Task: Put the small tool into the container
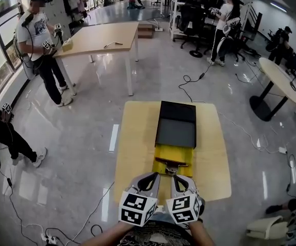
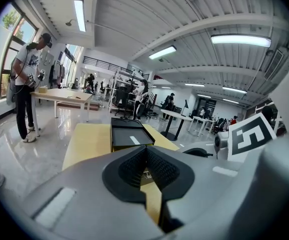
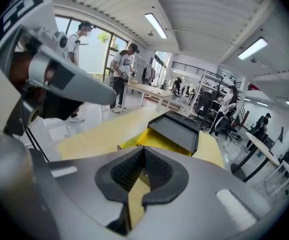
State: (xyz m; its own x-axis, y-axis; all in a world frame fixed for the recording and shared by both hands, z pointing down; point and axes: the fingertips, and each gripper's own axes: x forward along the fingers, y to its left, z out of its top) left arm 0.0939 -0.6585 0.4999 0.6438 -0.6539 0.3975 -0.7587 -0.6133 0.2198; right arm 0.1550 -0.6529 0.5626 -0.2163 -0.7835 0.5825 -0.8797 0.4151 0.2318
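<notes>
A black case with its lid (image 1: 176,124) swung open lies on the light wooden table (image 1: 132,152), its yellow tray (image 1: 163,151) nearest me. The small dark-handled tool (image 1: 171,163) lies across the near edge of that tray. My left gripper (image 1: 152,177) and right gripper (image 1: 178,179) hover side by side just short of the tool, both shut with nothing in them. In the left gripper view, the left gripper (image 2: 146,151) points at the case (image 2: 128,136). From the right gripper view, the right gripper (image 3: 144,151) faces the yellow tray (image 3: 157,140) and lid (image 3: 177,129).
The small table's near edge is under my grippers, with bare tabletop left and right of the case. Around it is glossy floor with cables (image 1: 191,81). A larger table (image 1: 99,37) with a person (image 1: 38,40) stands far left, a round table (image 1: 278,78) at right.
</notes>
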